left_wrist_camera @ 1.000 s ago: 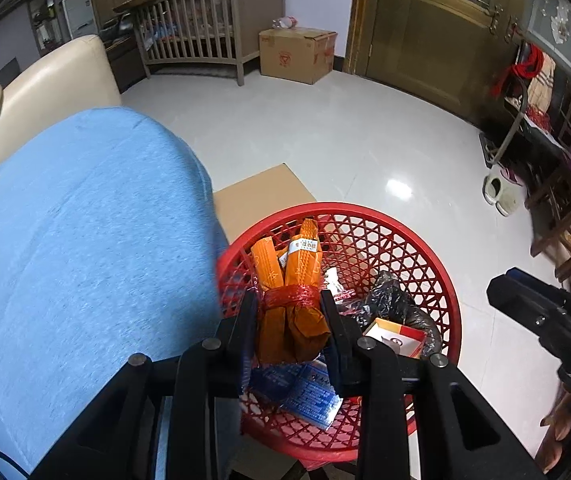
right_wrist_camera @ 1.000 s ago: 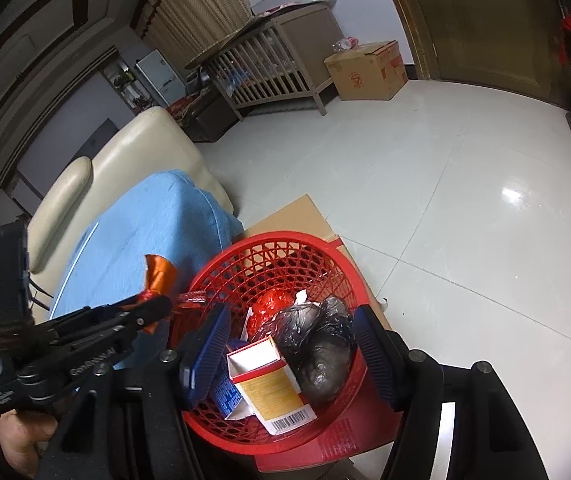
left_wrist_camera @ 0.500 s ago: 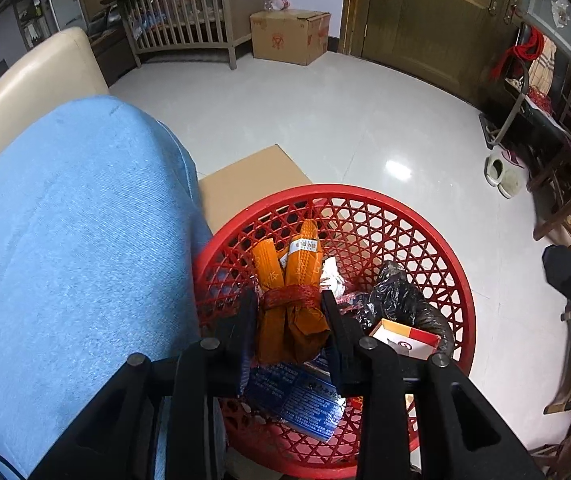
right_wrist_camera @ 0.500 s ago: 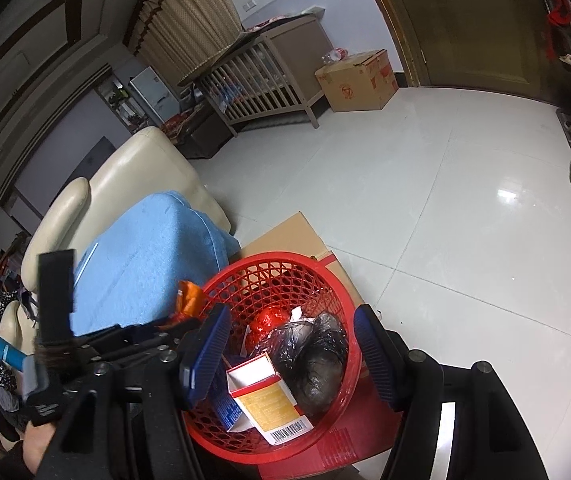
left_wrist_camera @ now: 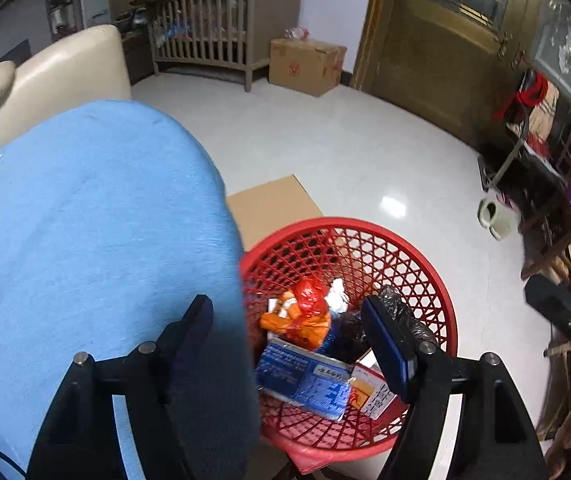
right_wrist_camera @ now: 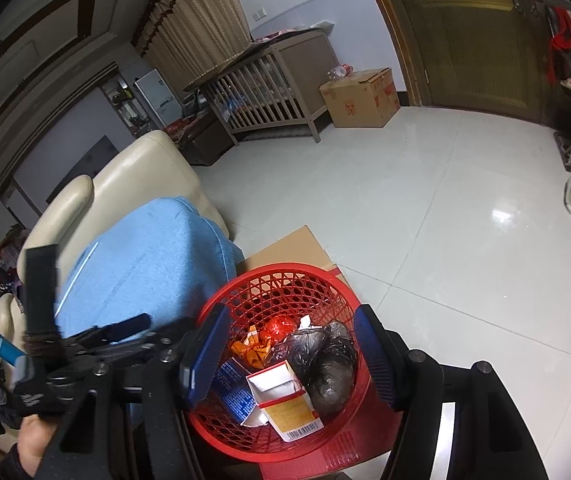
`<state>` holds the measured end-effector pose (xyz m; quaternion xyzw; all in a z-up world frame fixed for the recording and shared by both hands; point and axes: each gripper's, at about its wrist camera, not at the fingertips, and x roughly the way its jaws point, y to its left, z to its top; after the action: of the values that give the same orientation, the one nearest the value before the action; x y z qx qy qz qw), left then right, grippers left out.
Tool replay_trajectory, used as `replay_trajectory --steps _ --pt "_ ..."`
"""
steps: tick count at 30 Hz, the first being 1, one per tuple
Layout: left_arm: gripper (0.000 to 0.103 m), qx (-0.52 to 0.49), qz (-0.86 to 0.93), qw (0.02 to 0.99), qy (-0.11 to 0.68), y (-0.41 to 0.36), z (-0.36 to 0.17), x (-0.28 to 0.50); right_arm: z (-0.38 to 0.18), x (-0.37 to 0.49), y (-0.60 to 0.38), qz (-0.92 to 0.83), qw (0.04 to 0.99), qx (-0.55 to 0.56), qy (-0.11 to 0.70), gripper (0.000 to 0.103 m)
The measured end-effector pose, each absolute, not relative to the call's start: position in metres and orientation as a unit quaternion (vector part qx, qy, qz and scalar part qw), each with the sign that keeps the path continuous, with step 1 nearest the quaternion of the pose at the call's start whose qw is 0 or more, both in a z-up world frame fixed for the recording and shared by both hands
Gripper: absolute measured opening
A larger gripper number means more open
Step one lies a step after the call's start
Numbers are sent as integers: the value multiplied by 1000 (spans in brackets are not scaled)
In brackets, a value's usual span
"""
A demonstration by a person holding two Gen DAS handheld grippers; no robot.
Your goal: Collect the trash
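Since the earlier frame the orange wrapper bundle has left the left gripper, whose jaws have just been opening and now stand apart with nothing pressed between them. The bundle lies in the red basket, at about 10 o'clock within it, beside a black bag and a blue packet. Right gripper released, empty, above the basket. Blue cushion at the basket's 9 o'clock
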<state>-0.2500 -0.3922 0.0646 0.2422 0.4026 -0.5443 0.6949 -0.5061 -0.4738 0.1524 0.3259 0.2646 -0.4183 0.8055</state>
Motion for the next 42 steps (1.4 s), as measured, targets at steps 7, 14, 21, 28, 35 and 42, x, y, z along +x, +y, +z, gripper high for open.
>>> replay_trajectory --steps 7,14,21,28,35,42 --pt "77 206 -540 720 384 -350 88 -231 154 -486 -447 -423 807 300 282 72" --pt "79 176 -530 744 366 -313 105 -218 154 -461 -415 -412 816 270 304 73" --pt "80 163 -527 754 356 -292 108 -212 152 -458 -399 -416 812 260 315 73" --pt "88 156 -535 752 351 -283 110 -211 147 -462 -395 -422 806 259 323 75" --pt "92 150 -537 759 335 -277 116 -212 146 -461 -392 -418 807 258 327 75" --pt "93 145 -520 775 327 -271 116 -209 145 -463 -390 -418 808 256 327 75"
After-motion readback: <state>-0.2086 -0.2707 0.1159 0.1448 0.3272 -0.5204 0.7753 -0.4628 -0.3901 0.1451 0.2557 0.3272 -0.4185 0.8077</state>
